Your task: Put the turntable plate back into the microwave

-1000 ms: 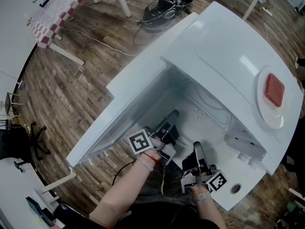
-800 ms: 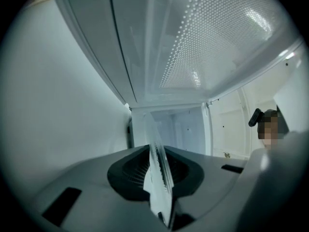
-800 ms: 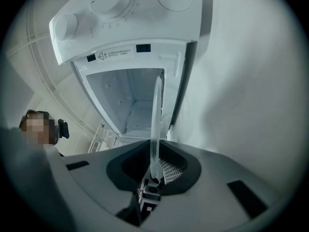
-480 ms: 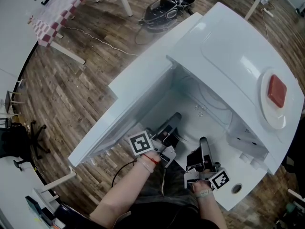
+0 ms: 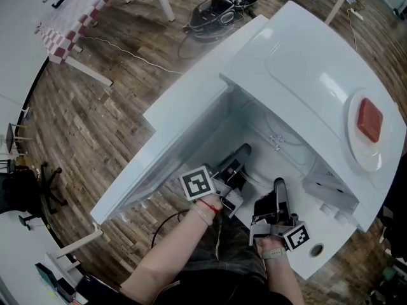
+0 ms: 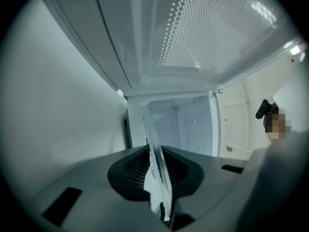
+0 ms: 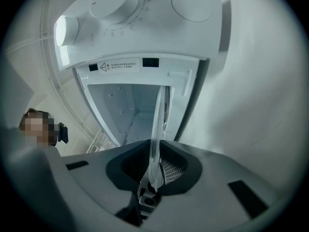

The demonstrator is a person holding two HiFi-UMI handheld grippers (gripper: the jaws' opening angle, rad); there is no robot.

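**Q:** What was gripped by the left gripper [image 6: 157, 185]?

**A:** Its jaws were drawn almost together on the rim of the clear glass turntable plate [image 6: 153, 149], which was seen edge-on between them.

**Q:** And by the right gripper [image 7: 152, 175]?

**A:** The same plate was clamped there at another part of its rim, the jaws narrowed to the thickness of the glass.

**Q:** Where was the plate held?

**A:** It was carried between the two grippers at the mouth of the white microwave [image 5: 305, 62], and both tools were reached into the open cavity [image 5: 280, 148]. Whether the glass was touching the cavity floor could not be told.

**Q:** How was the microwave found?

**A:** Its door [image 5: 159, 164] was swung wide to the left. The control dials [image 7: 113, 6] were seen above the right gripper.

**Q:** Was anything set on top?

**A:** A red block [image 5: 367, 121] was seen lying in a white dish [image 5: 357, 156] on the microwave's top, well apart from the grippers. A wooden floor [image 5: 95, 107] was spread beneath.
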